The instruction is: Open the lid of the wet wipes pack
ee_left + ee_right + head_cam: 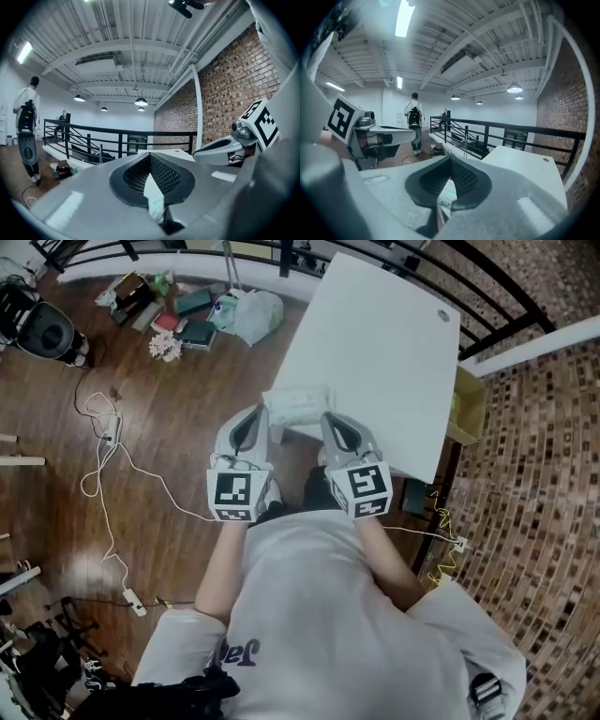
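Head view, looking steeply down. A wooden floor [141,427] fills the left half of the frame and a brick surface [544,474] the right edge. A white worktop [375,352] runs diagonally from upper right toward centre, with a black railing [487,296] beyond it. The person's torso [328,615], in a pale shirt, occupies the lower centre, with both forearms reaching up the frame. The left gripper [255,418] and right gripper [330,420] sit side by side at centre, each carrying a marker cube nearest the camera. Both point toward the worktop's near edge. The wipes pack [298,407], white, lies between the two gripper tips, over that near edge; whether it rests on the worktop cannot be told. In the left gripper view, the left gripper [150,159] is clenched on a thin white margin of the pack [154,199] with green print; the other gripper appears at centre right. In the right gripper view, the right gripper [451,159] is likewise clamped on a margin of the pack [449,192]. Smaller items: a heap of clutter [187,315] on the floor at upper left and a white cable [108,456] trailing down the left side.
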Available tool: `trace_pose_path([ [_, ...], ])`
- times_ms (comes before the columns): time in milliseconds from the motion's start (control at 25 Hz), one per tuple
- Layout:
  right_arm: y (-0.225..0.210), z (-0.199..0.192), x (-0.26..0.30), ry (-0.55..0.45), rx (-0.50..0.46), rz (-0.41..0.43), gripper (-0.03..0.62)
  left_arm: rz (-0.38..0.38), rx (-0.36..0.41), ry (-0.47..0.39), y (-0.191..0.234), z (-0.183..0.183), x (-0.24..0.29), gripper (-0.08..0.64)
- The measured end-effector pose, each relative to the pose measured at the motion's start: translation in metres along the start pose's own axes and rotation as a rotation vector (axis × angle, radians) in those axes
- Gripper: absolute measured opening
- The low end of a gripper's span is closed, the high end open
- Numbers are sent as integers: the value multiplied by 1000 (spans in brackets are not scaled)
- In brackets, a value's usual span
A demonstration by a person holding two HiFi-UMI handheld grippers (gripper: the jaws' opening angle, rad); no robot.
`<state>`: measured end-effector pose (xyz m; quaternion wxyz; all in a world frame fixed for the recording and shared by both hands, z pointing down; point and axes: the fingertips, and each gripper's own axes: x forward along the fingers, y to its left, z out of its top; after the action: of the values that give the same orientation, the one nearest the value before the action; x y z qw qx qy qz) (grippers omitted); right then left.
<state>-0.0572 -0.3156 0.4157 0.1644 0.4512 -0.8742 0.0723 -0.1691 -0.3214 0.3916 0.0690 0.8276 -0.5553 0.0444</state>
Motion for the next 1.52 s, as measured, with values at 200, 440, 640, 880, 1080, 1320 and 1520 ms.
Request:
trace_pose_path([
  [200, -17, -9, 39, 9, -32, 52, -15, 1, -14, 76, 13, -33, 36, 15],
  [440, -28, -19, 67, 75, -78, 95, -15, -50, -63, 250, 17, -98, 58, 15],
  [640, -18, -59, 71, 165, -119, 131, -15, -94, -78, 353, 12, -145, 62, 15],
  [880, -3, -102, 75, 236, -176, 187, -15, -155, -79, 438, 4, -188, 63, 15],
  [1080, -8, -117, 85, 265, -189, 185, 12, -191, -51, 500, 3, -218, 72, 15],
  [1320, -5, -137, 93, 342, -332, 204, 90, -205, -27, 527, -1, -232, 75, 15],
  [1520, 3, -160, 106, 385, -529, 248, 103, -186, -21, 536, -1, -234, 77, 15],
])
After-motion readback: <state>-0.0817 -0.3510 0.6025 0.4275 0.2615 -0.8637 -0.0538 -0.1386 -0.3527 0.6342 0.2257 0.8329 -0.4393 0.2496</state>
